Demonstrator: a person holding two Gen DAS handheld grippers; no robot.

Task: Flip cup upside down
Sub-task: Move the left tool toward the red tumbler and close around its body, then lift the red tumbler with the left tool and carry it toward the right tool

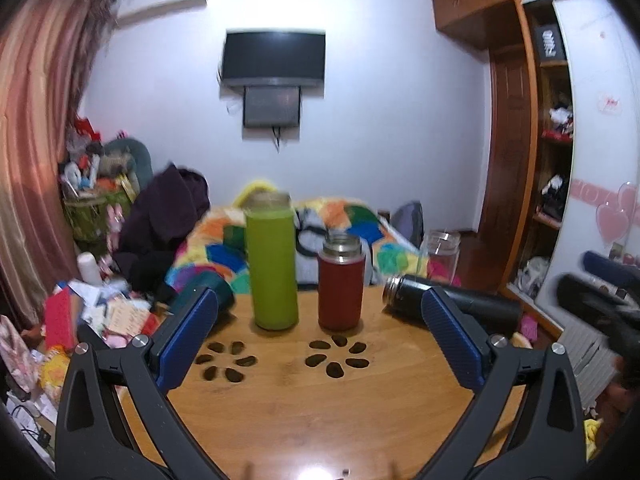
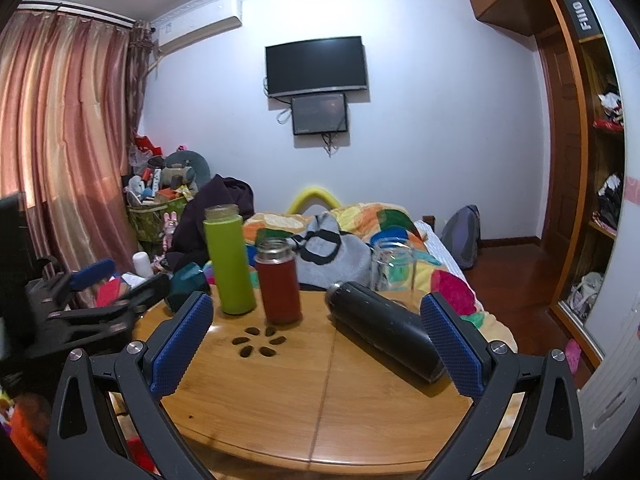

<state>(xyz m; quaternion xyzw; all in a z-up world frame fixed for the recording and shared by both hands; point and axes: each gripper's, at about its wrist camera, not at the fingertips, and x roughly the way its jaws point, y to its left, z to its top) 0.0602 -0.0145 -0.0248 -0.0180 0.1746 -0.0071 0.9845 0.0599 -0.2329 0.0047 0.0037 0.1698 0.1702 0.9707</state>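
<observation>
Hovering open and empty, both tools (image 1: 320, 332) (image 2: 316, 336) are facing the table (image 2: 320, 400), the right one nearing the black cup (image 2: 384, 330) lying beside the red cup (image 2: 278, 292), probably to grasp it.

The whole left wrist view was smeared by motion blur, so the rim of the green bottle (image 1: 272, 264) couldn't be made out properly. The teal cup (image 1: 208, 290) was mostly covered by the left gripper (image 1: 320, 344) finger, and whether it stood or lay couldn't be told. The base of the black flask (image 2: 384, 330) was hidden behind the right gripper (image 2: 320, 344) pad. The glass jar (image 2: 392, 266) was partly blocked by that flask, its bottom unseen. The near edge of the table (image 1: 320, 420) was cut off by the frame
</observation>
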